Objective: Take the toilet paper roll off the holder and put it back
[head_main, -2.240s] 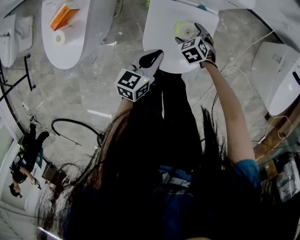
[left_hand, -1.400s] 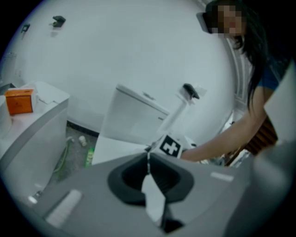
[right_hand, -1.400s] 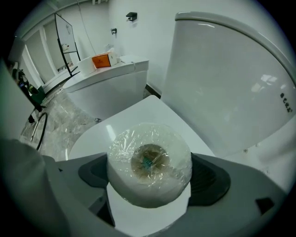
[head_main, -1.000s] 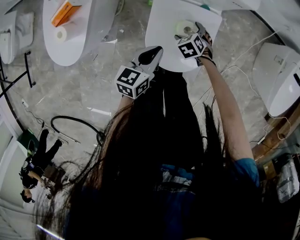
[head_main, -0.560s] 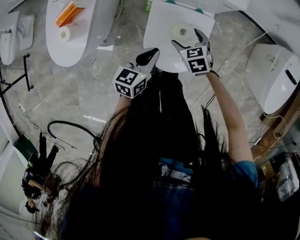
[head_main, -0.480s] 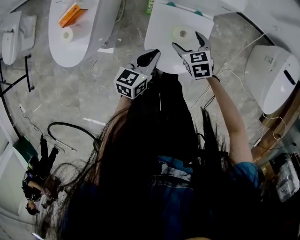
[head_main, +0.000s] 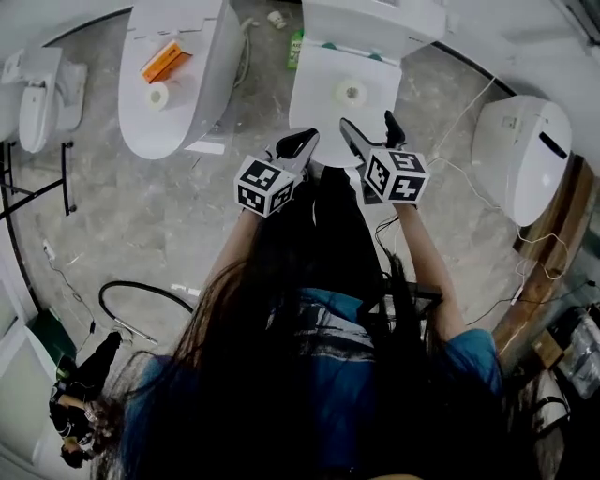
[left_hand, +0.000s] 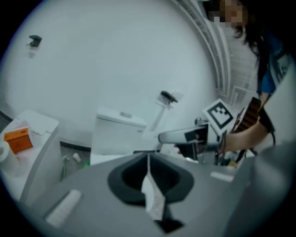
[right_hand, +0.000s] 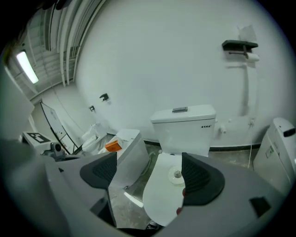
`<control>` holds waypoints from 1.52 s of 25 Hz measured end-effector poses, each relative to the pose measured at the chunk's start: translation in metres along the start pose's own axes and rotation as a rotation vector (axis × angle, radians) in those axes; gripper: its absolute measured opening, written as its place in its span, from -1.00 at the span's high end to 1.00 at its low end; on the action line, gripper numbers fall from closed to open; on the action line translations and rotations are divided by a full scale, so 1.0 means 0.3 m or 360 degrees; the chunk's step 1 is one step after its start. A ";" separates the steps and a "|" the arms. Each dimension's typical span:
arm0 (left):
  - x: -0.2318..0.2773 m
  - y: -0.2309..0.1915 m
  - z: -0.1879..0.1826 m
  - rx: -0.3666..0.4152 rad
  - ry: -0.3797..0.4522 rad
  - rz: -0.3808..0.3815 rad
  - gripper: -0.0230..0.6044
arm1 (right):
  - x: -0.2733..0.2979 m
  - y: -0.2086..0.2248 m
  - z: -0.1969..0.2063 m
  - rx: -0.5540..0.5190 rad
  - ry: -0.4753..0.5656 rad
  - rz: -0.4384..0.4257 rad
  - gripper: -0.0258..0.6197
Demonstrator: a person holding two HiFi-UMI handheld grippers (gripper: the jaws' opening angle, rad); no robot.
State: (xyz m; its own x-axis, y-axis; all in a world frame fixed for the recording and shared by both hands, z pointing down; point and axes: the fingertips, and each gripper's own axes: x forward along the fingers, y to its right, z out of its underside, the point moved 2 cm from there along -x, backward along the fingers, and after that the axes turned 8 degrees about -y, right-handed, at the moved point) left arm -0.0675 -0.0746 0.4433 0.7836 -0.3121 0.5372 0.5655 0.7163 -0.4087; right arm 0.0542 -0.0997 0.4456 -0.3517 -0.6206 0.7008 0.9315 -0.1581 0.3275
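A white-walled room (right_hand: pixel 162 55) with a grey marbled floor (head_main: pixel 141 216) is seen, in which several toilets are lined up. On the neighbouring toilet (head_main: pixel 178 84) at the left, an orange box (head_main: pixel 161 61) and a spare roll (head_main: pixel 157 95) are laid. The closed lid (head_main: pixel 319 103) of the middle toilet serves as the working surface.

The right gripper (head_main: pixel 367 122), closed round the toilet paper roll (head_main: pixel 351 92) two seconds ago, has been released and drawn back to the lid's near edge. Its jaws are now spread wide with nothing between them. The roll is left lying flat near the lid's far edge, close to the tank (head_main: pixel 370 19).

The left gripper (head_main: pixel 302 141) is kept pressed together, and what looks like a thin white scrap (left_hand: pixel 151 196) is pinched in its seam.

A black wall holder (right_hand: pixel 239 45) is seen high up, well apart from the roll. The roll is judged to be off the holder, with the putting back not yet done.
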 end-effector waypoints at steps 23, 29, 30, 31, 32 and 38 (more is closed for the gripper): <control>-0.327 0.321 0.075 0.0064 0.0071 0.0070 0.93 | -0.510 -0.193 0.208 0.0279 0.0109 0.0144 0.74; -0.332 0.463 0.080 0.0116 0.0132 0.0002 0.93 | -0.656 -0.157 0.321 0.0316 0.0127 -0.0033 0.81; -0.328 0.496 0.091 0.0109 0.0144 -0.0014 0.93 | -0.690 -0.147 0.351 0.0306 0.0122 -0.0048 0.82; -0.323 0.532 0.106 0.0095 0.0157 -0.0030 0.93 | -0.727 -0.136 0.384 0.0293 0.0115 -0.0060 0.82; -0.320 0.573 0.122 0.0078 0.0173 -0.0044 0.93 | -0.768 -0.125 0.420 0.0277 0.0107 -0.0073 0.82; -0.325 0.847 0.275 0.0000 0.0241 -0.0142 0.93 | -0.991 -0.037 0.638 0.0208 0.0079 -0.0157 0.82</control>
State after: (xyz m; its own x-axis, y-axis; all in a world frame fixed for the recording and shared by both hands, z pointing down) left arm -0.0213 0.1894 0.3479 0.7601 -0.4650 0.4539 0.6345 0.6817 -0.3643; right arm 0.1308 0.2337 0.3548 -0.4329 -0.6448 0.6300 0.8716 -0.1211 0.4750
